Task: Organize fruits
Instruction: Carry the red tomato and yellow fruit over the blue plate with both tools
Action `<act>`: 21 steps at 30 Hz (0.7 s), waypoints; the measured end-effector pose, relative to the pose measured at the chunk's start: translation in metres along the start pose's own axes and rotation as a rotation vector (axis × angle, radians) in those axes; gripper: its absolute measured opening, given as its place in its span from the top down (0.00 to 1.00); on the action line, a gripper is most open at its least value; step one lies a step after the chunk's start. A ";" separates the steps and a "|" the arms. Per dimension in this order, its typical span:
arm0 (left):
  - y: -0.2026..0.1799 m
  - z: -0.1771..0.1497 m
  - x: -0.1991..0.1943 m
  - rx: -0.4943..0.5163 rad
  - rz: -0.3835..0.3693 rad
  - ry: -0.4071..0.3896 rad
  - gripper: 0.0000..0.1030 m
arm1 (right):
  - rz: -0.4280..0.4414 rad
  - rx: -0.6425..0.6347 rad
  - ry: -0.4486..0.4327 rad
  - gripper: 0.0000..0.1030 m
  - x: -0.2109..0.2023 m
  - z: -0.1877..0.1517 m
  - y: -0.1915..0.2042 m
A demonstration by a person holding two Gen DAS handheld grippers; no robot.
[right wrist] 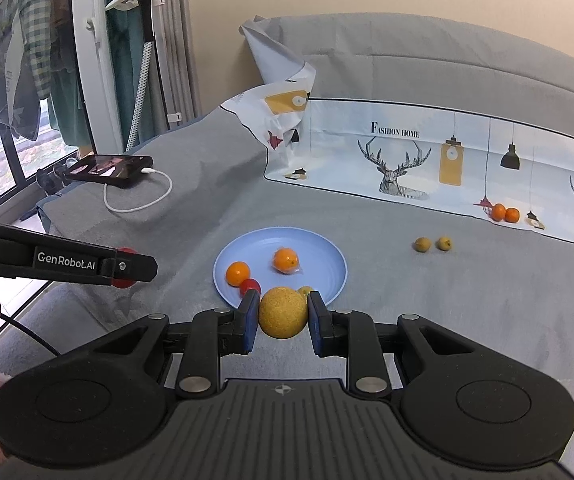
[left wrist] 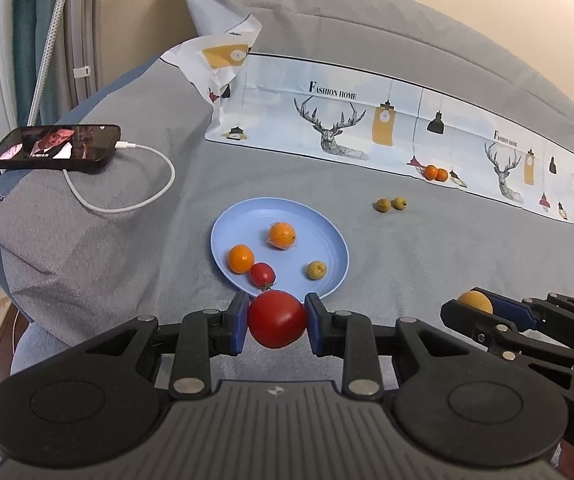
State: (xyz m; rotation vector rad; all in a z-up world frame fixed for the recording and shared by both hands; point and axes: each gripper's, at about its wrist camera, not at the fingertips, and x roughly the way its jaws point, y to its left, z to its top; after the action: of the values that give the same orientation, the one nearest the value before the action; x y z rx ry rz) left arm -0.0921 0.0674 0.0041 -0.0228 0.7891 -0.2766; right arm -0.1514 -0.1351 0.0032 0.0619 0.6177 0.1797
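My left gripper (left wrist: 277,324) is shut on a large red tomato (left wrist: 277,323), just short of the near rim of a blue plate (left wrist: 327,240). My right gripper (right wrist: 283,316) is shut on a rough yellow round fruit (right wrist: 283,312), also at the plate's (right wrist: 327,256) near rim. The plate holds two oranges (left wrist: 281,235) (left wrist: 241,258), a small red tomato (left wrist: 263,274) and a small green fruit (left wrist: 317,270). Two green fruits (left wrist: 391,204) and two small oranges (left wrist: 435,173) lie farther right on the bed. The right gripper (left wrist: 483,312) shows at the left view's right edge.
A phone (left wrist: 57,147) with a white charging cable (left wrist: 147,196) lies at the left on the grey bed. A printed cloth (left wrist: 367,120) runs along the back. A window and garment steamer (right wrist: 143,40) stand at the far left.
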 end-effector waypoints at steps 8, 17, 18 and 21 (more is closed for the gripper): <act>0.003 0.004 0.011 -0.006 0.014 0.014 0.67 | -0.005 0.006 0.014 0.74 0.010 0.000 -0.002; 0.004 0.016 0.032 -0.006 0.023 0.026 0.68 | -0.016 0.029 0.047 0.74 0.027 0.000 -0.012; 0.004 0.018 0.035 -0.008 0.024 0.029 0.67 | -0.017 0.028 0.049 0.74 0.029 0.000 -0.012; 0.005 0.023 0.043 -0.011 0.029 0.034 0.67 | -0.019 0.021 0.057 0.74 0.037 0.000 -0.013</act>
State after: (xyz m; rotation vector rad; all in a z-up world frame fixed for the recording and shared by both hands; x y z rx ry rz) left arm -0.0457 0.0594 -0.0106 -0.0168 0.8240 -0.2463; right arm -0.1200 -0.1412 -0.0189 0.0713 0.6769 0.1565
